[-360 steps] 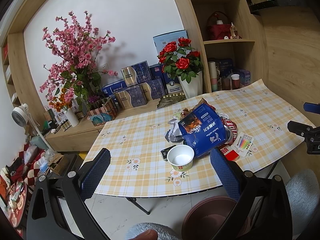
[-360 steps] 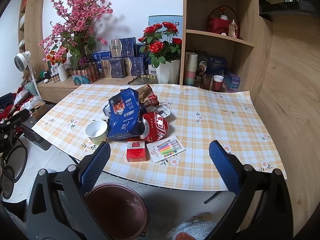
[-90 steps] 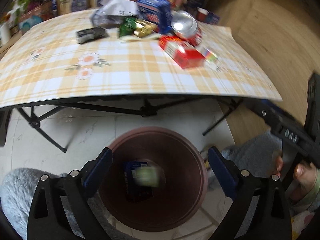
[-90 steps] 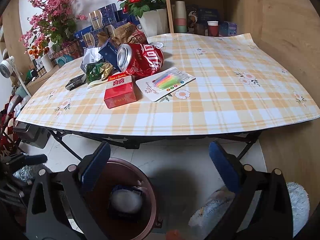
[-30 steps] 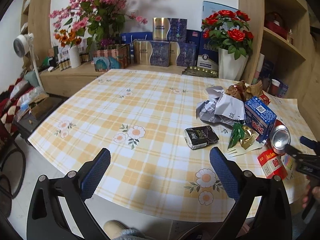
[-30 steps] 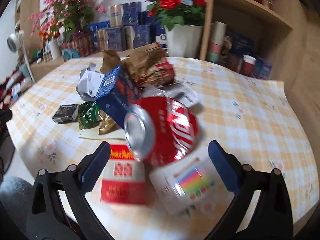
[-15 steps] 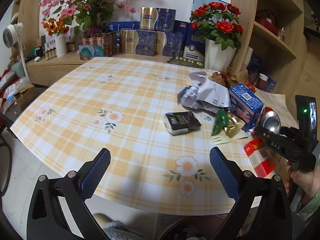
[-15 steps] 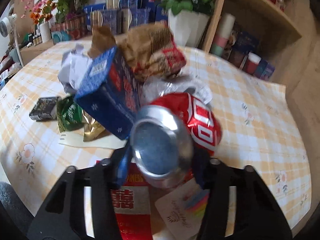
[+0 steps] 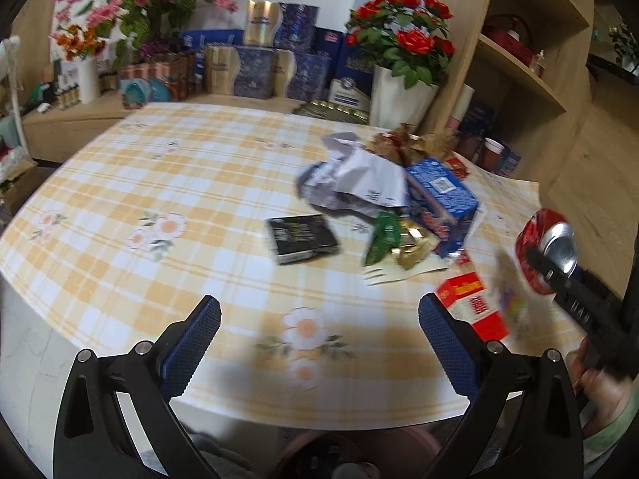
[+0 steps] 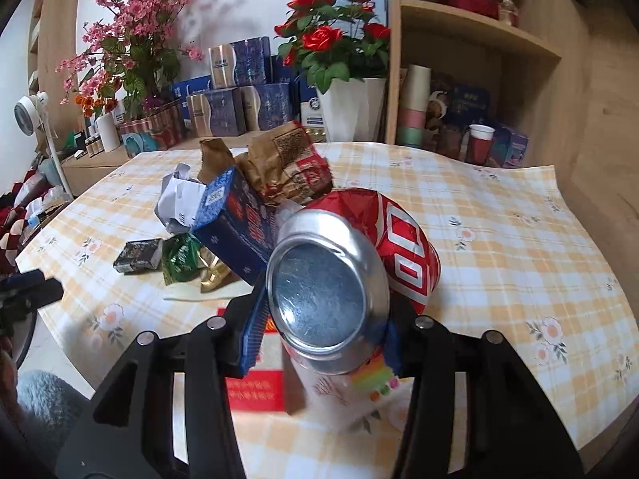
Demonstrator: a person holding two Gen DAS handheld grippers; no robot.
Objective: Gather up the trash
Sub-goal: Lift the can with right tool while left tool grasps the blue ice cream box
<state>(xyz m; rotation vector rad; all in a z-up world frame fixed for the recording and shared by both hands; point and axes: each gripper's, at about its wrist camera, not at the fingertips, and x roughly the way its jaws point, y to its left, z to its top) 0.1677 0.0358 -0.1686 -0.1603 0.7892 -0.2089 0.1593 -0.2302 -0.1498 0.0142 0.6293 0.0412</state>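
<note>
A home living room. A checked tablecloth, potted roses and wooden shelves holding gift boxes show it.

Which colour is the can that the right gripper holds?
Red with white lettering and a silver end: the can, best seen in the right wrist view.

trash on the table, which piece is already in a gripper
The red soda can, clamped between the right gripper pads; the other litter is ungripped.

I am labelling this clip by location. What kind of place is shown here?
Probably a home living or dining room: a table with a checked cloth, wooden shelves of household things, and potted roses beside gift boxes.
</note>
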